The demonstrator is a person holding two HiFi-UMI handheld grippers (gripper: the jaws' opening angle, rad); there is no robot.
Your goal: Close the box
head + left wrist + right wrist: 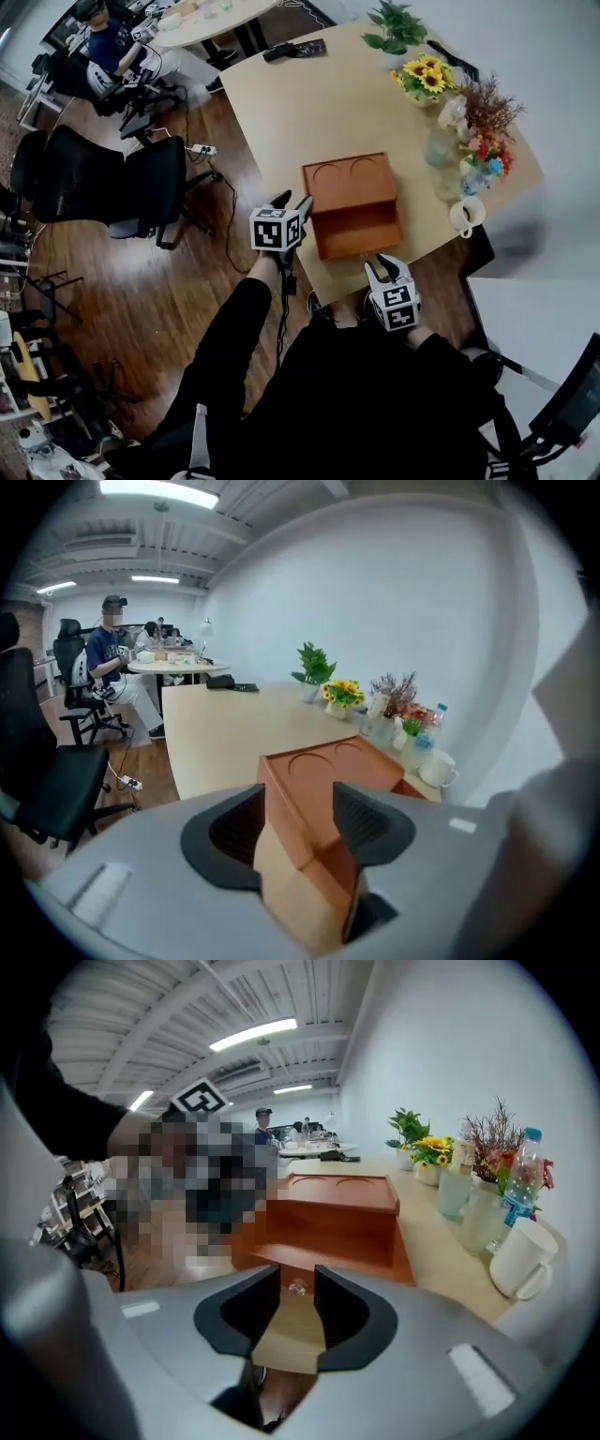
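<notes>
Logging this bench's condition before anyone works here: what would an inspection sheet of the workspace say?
Surface: beige table, mostly bare.
Job's things: brown box, drawer pulled out toward the person.
Clutter: potted plant, sunflowers, mug along the right side.
Grippers: left gripper open at the box's left corner; right gripper open, knob ahead of its jaws.
Cables: power strip and cable on the floor.
Surroundings: office chairs, seated person.

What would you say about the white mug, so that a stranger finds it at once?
Follow the right edge of the beige table, where flowers and glasses stand in a row. At the row's near end, right of the brown box, stands the white mug: the only thing there with a handle.
</notes>
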